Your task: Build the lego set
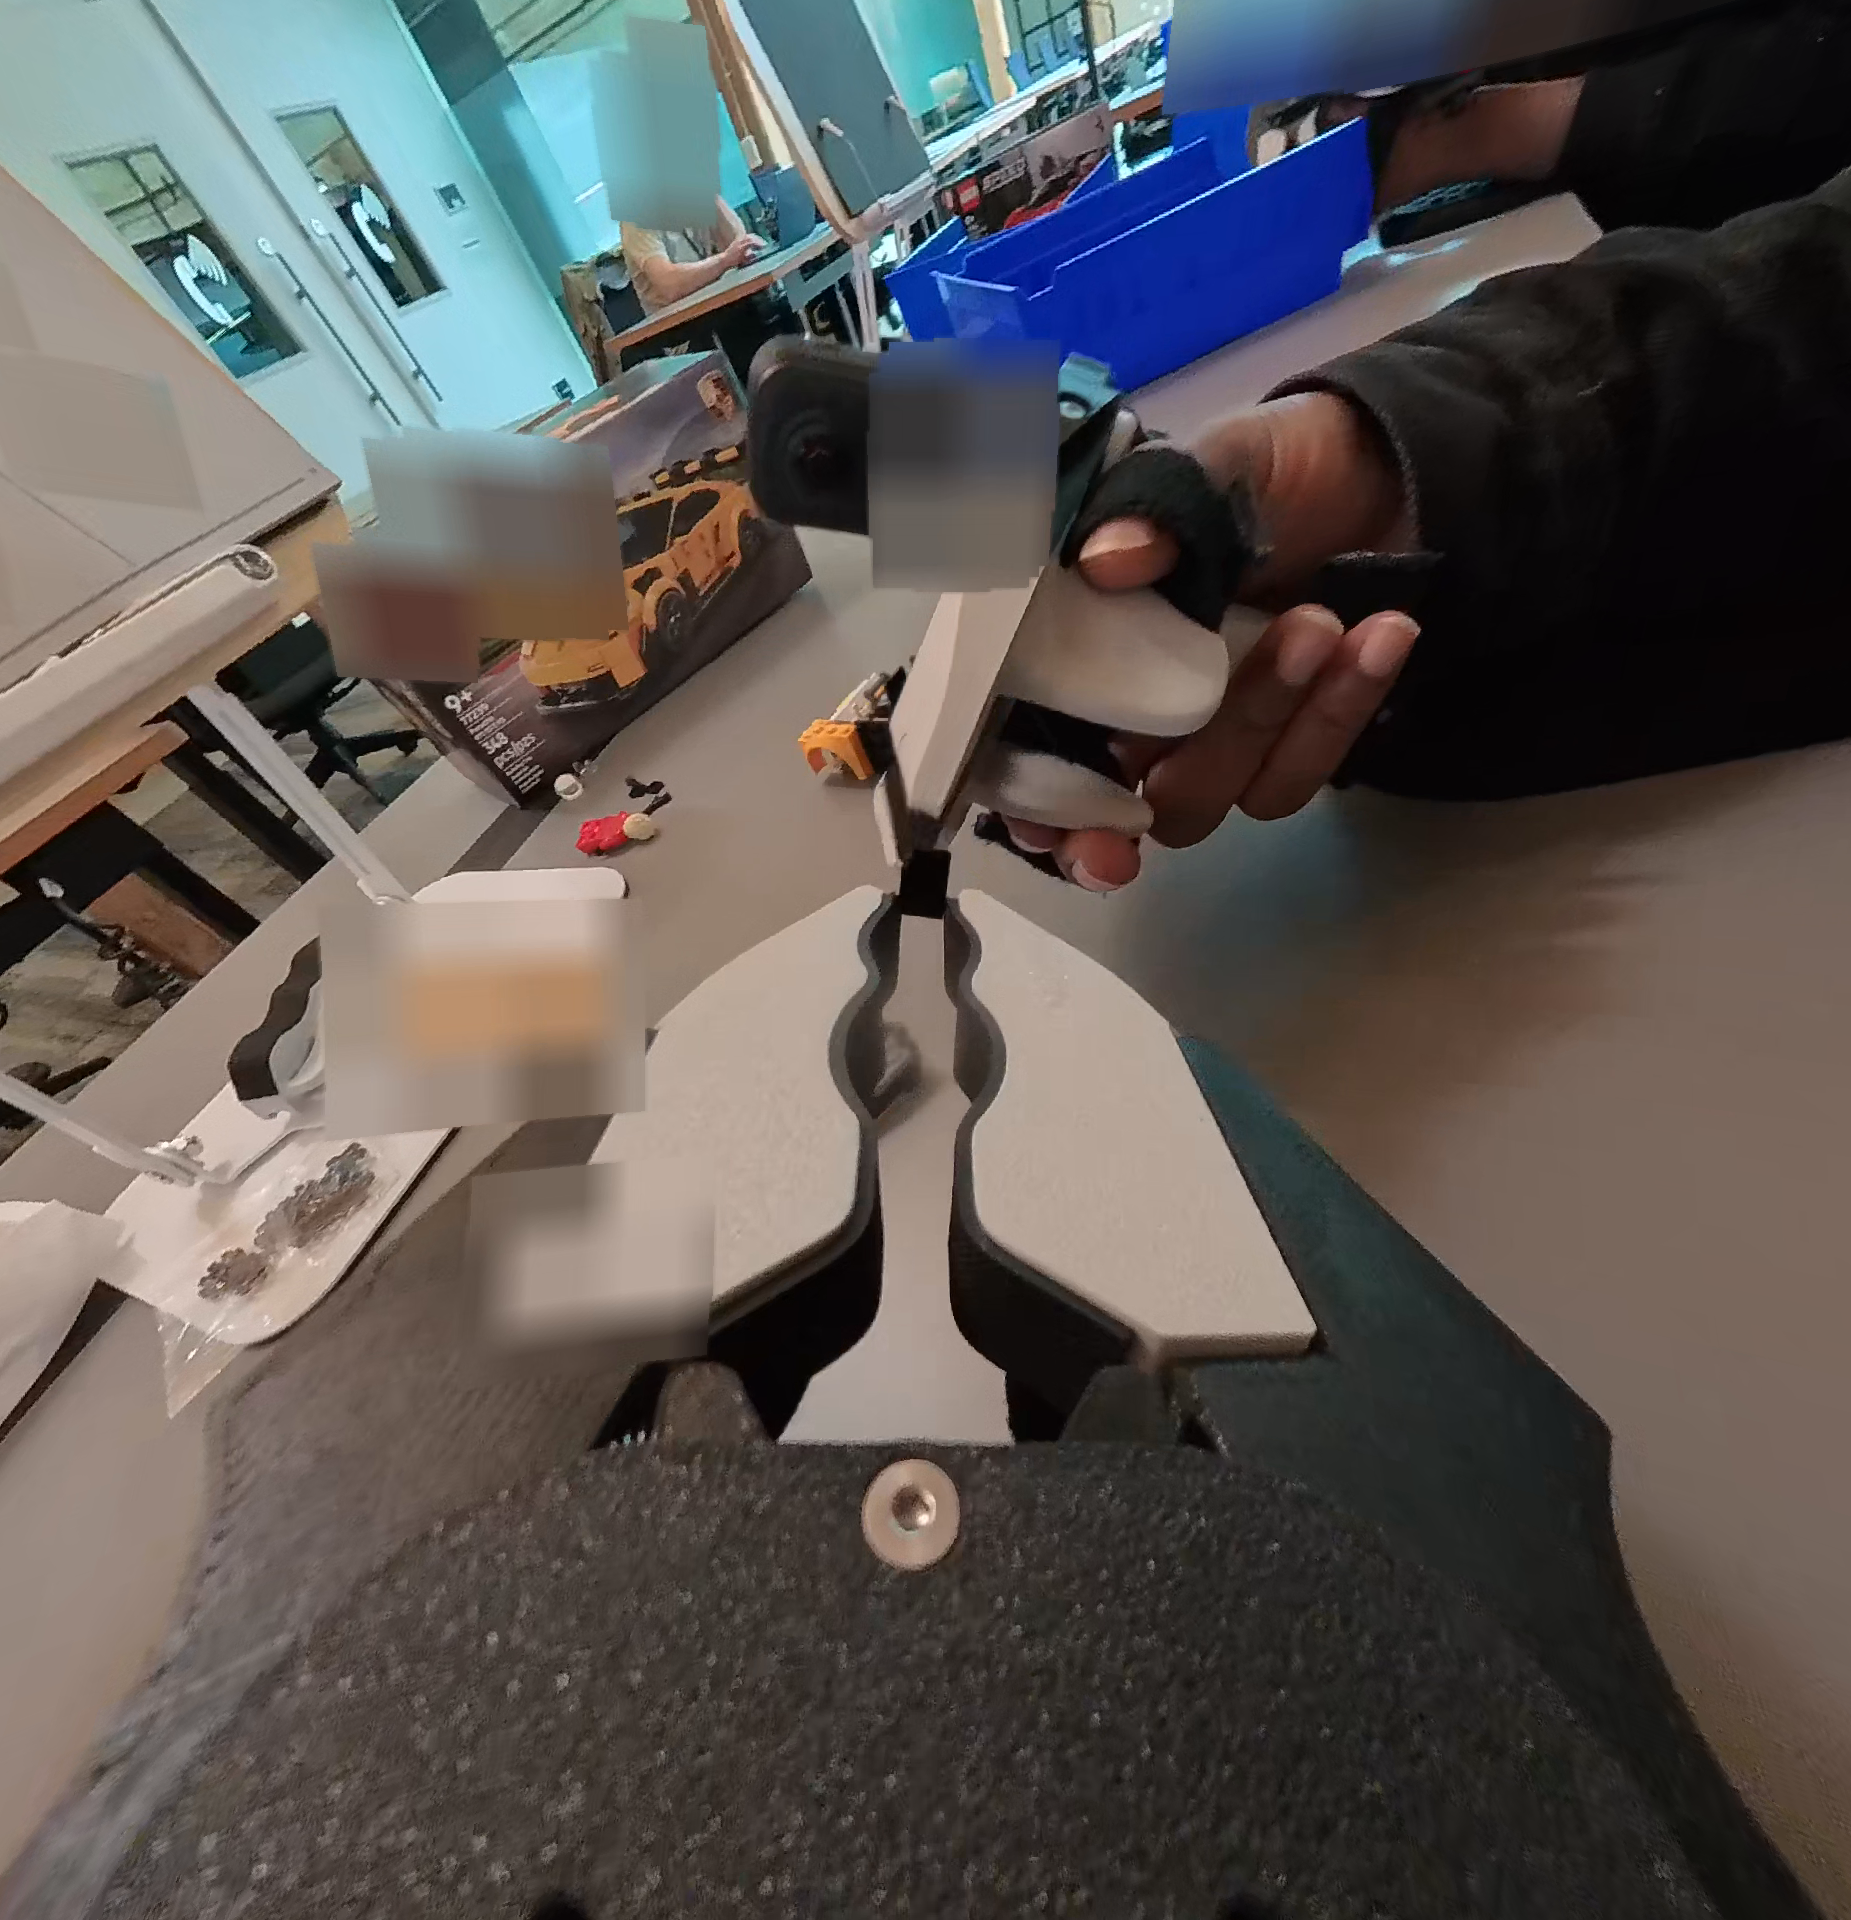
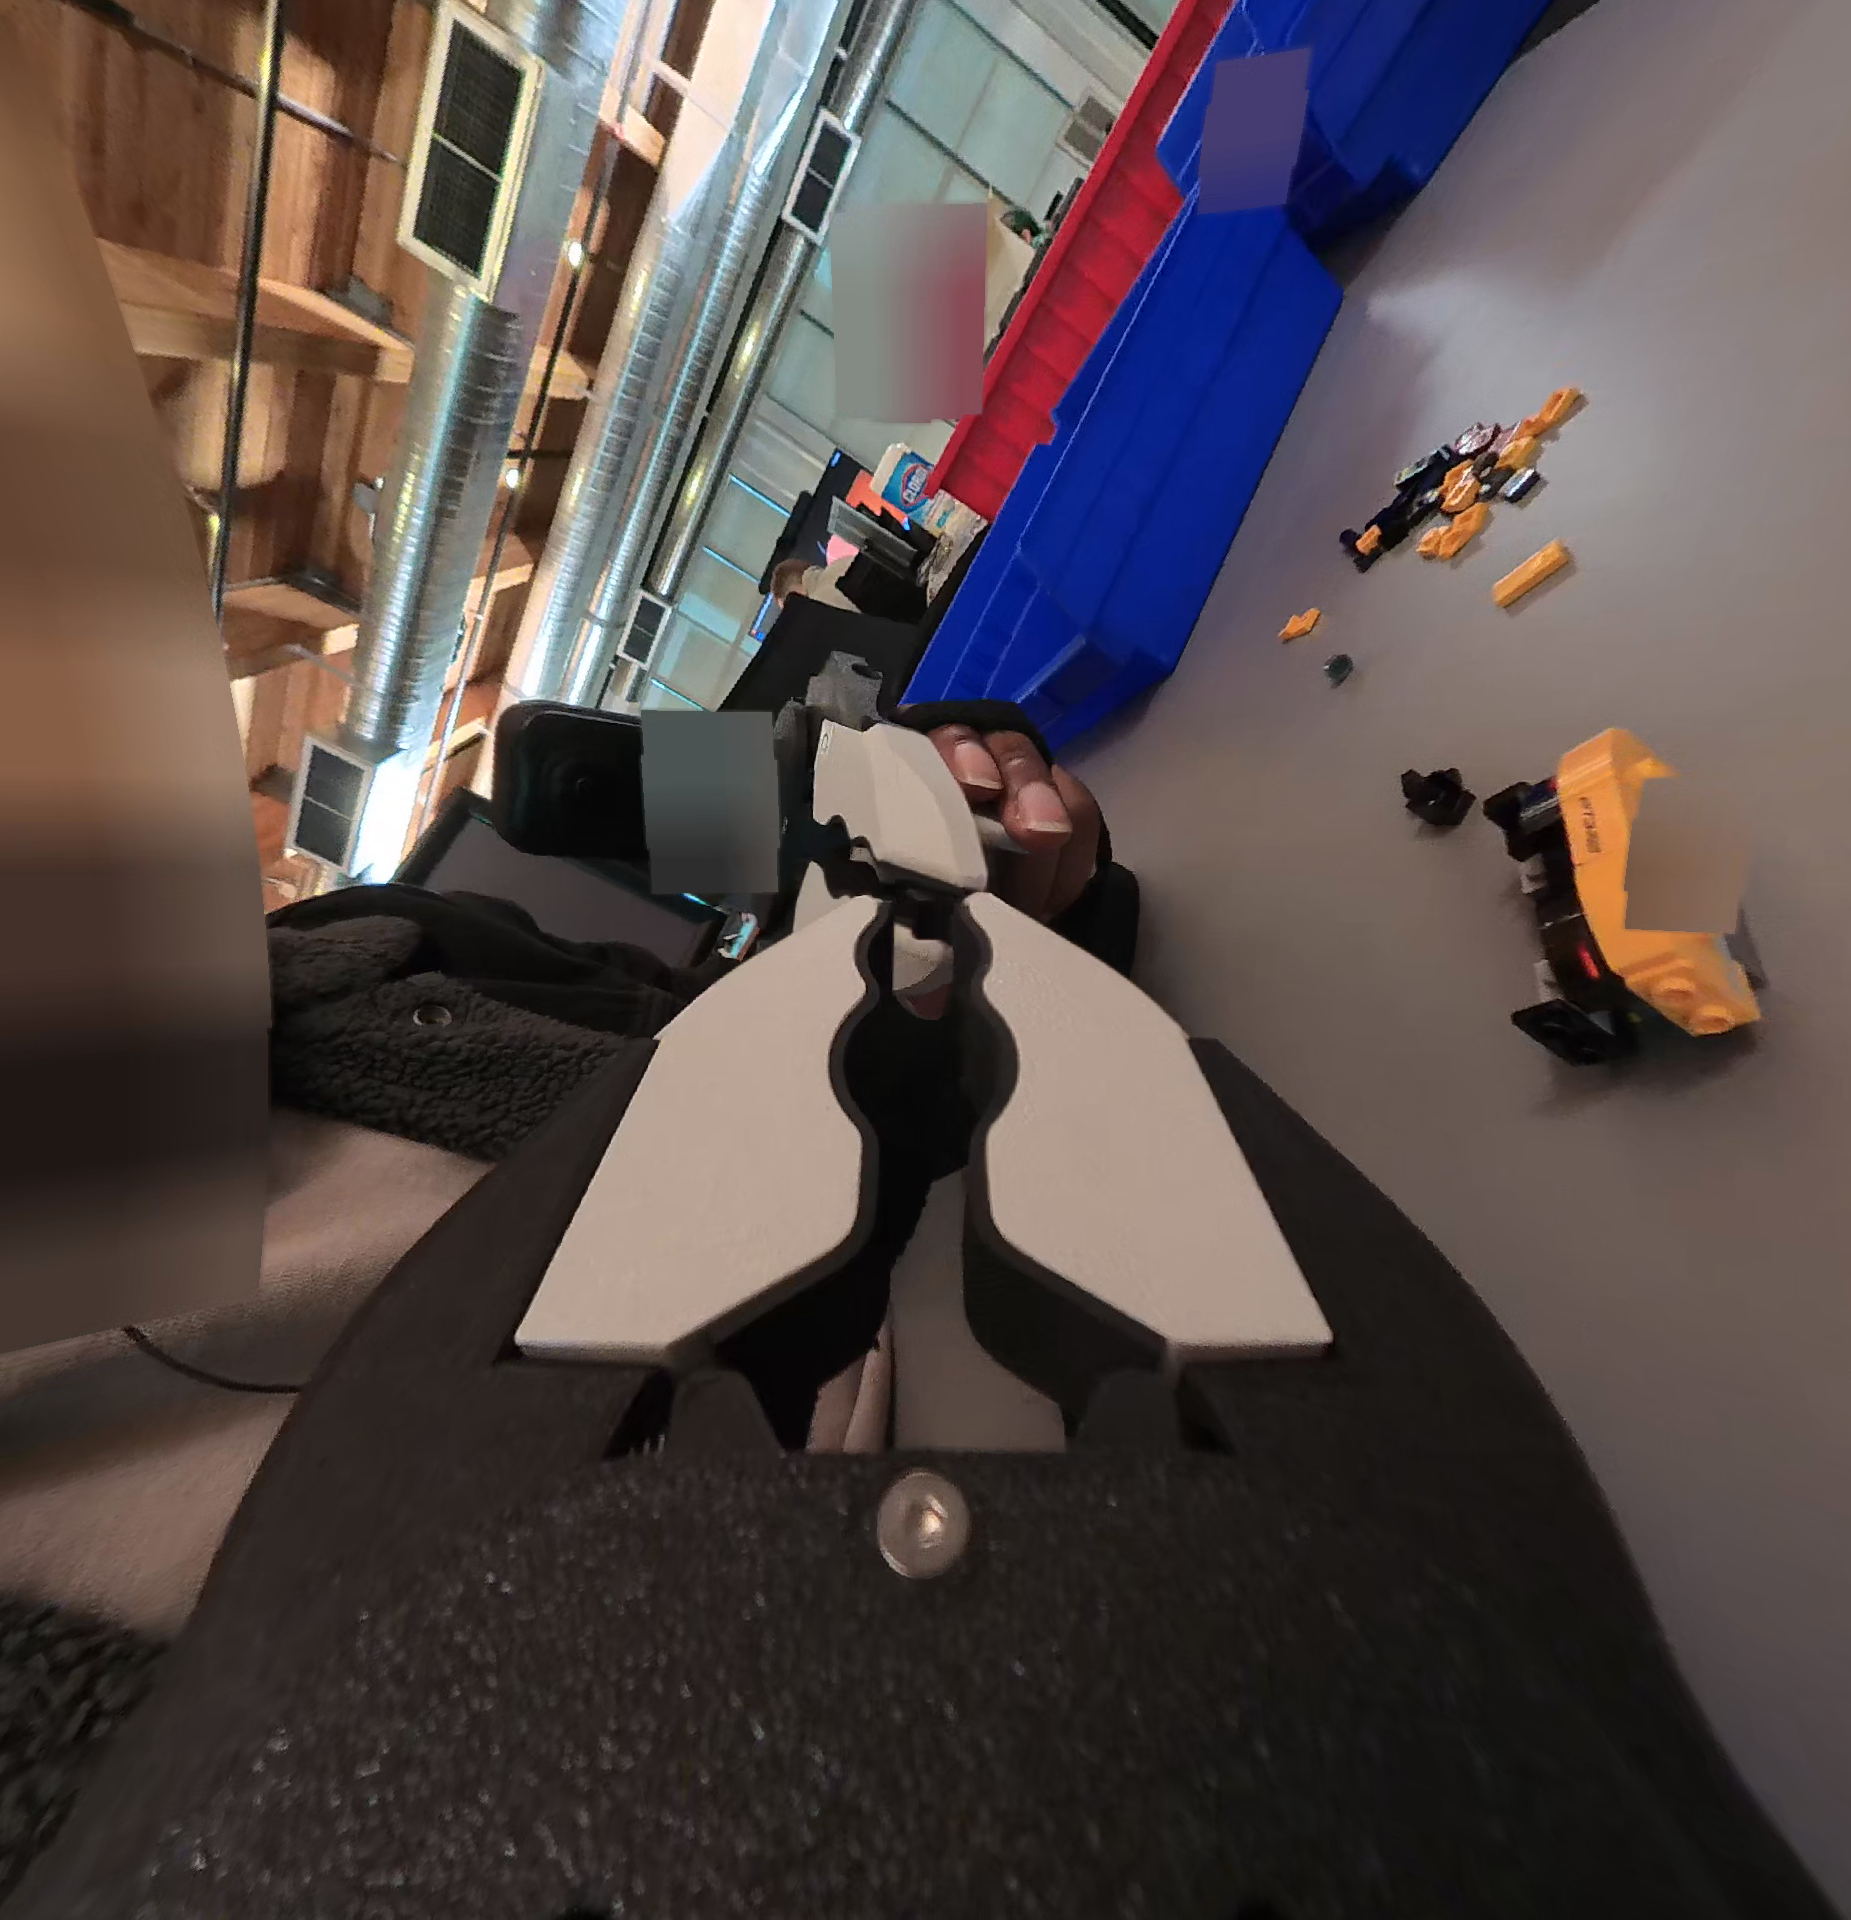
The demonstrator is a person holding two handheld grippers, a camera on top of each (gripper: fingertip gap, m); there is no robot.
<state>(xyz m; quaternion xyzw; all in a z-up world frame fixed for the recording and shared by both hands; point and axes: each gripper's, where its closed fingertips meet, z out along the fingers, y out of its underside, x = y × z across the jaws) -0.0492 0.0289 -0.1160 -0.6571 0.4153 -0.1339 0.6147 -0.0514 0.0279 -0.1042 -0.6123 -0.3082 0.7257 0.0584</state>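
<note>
My left gripper (image 1: 922, 902) is shut on a small black Lego piece (image 1: 923, 886) pinched at its very tips, above the grey table (image 1: 1472, 1039). The right gripper (image 1: 913, 836), held by a hand (image 1: 1285, 644), comes down from above and meets the same piece tip to tip. In the right wrist view, the right gripper (image 2: 921, 916) has its jaws nearly together around a dark bit, with the left gripper (image 2: 895, 831) straight ahead. A partly built yellow and black car (image 2: 1617, 904) lies on the table to the right; it also shows behind the right gripper (image 1: 846, 740).
The set's box (image 1: 630, 603) with a yellow car pictured stands at the back. A red figure part (image 1: 609, 831) lies near it. Loose orange and dark pieces (image 2: 1461, 499) and a black part (image 2: 1435, 795) lie scattered. Blue bins (image 1: 1139, 270) line the far edge. A bag of small parts (image 1: 297, 1226) lies left.
</note>
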